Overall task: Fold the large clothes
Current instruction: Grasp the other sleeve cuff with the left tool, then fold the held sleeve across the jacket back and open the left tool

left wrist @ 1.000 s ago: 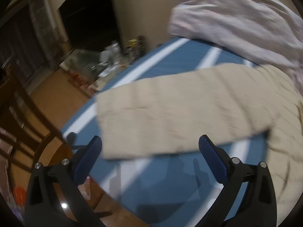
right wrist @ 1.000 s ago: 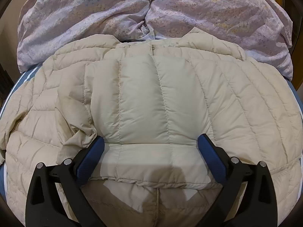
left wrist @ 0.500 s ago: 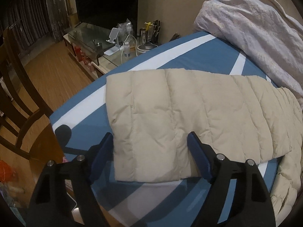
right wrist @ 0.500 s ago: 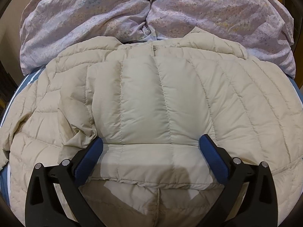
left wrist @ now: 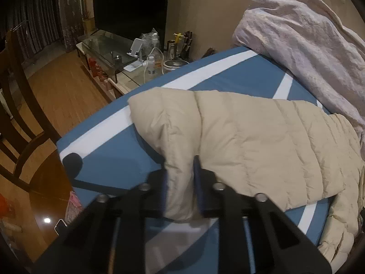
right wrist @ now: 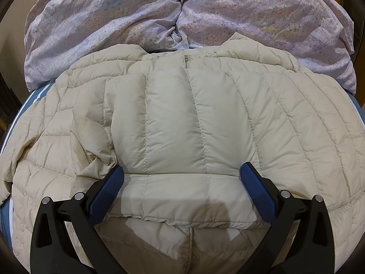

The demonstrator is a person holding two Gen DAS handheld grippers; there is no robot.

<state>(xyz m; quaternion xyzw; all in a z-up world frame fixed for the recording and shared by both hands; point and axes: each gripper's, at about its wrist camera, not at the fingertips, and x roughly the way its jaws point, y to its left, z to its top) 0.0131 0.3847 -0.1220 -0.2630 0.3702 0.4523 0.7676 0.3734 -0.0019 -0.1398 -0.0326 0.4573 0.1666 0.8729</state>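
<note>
A beige quilted down jacket (right wrist: pixel 194 118) lies on a blue bed with white stripes (left wrist: pixel 219 80). One sleeve (left wrist: pixel 246 141) stretches out to the left across the bed. My left gripper (left wrist: pixel 180 189) is shut on the cuff end of that sleeve, and the fabric bunches up between its blue pads. My right gripper (right wrist: pixel 182 182) is open over the jacket's body, where the other sleeve lies folded across the chest. Its blue pads (right wrist: pixel 107 191) rest on the fabric on either side of that sleeve's cuff.
A crumpled lilac duvet (right wrist: pixel 182 18) lies heaped at the head of the bed, also in the left wrist view (left wrist: pixel 308 45). A glass side table with bottles and a phone stand (left wrist: pixel 136 54) stands beyond the bed edge. A wooden chair (left wrist: pixel 20 118) and a wooden table (left wrist: pixel 45 205) stand at left.
My left gripper has moved onto the sleeve's cuff and shut on it, bunching the fabric. My right gripper has stayed open over the folded sleeve, hardly moving.
</note>
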